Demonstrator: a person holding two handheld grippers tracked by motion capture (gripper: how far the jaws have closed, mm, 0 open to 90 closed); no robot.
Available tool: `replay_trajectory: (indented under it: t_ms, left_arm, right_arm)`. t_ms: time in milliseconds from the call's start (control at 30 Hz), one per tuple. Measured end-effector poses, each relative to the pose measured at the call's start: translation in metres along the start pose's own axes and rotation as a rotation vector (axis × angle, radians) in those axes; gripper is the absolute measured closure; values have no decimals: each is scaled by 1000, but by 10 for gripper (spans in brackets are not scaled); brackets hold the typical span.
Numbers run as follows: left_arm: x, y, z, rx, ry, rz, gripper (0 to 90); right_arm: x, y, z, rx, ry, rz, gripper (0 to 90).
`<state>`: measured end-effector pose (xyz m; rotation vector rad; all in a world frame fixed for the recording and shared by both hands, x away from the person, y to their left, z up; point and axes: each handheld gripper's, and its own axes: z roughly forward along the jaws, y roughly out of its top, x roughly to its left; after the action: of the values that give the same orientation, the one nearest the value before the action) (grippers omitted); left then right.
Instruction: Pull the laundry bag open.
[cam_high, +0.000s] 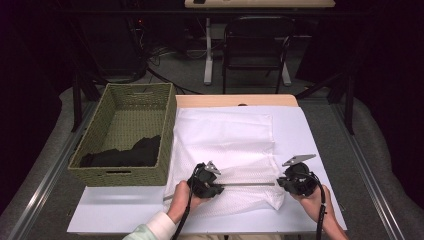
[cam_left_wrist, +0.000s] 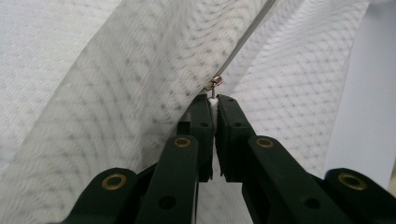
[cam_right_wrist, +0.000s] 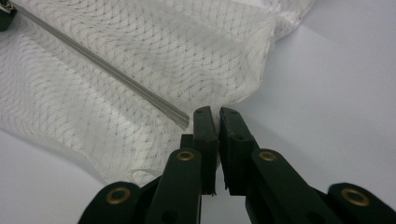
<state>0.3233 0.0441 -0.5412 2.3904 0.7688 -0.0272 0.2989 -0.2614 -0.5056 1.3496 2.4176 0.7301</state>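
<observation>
Holding the zipper pull (cam_left_wrist: 214, 84) of the white mesh bag (cam_high: 225, 145), my left gripper (cam_high: 218, 187) is pinched shut on its little white tab. My right gripper (cam_high: 281, 183) is pinched shut on the bag's corner at the zipper's (cam_high: 248, 184) other end. The bag lies flat on the white surface (cam_high: 310, 135), beside a woven basket (cam_high: 125, 172).

Motion blur smears the mesh bag (cam_left_wrist: 116, 93) beside the zipper pull (cam_left_wrist: 214, 84). The right hand-held gripper (cam_right_wrist: 214, 114) hides whatever it pinches. The basket (cam_high: 167, 145) wall partly hides the black cloth (cam_high: 127, 154).
</observation>
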Motion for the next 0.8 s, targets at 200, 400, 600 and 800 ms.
replay_trajectory:
  t_ms: [200,400,600,800]
  left_arm:
    - [5,-7,-5,14,12,-10,862]
    - [11,-16,-13,25,23,-25,861]
    - [15,-26,-22,27,44,-40,861]
    - [18,-34,-29,33,63,-42,862]
  right_arm:
    - [0,0,1,4,-4,0,857]
    - [0,0,2,7,-5,-7,857]
    - [1,1,2,15,-9,-4,857]
    - [1,1,3,16,-12,-6,858]
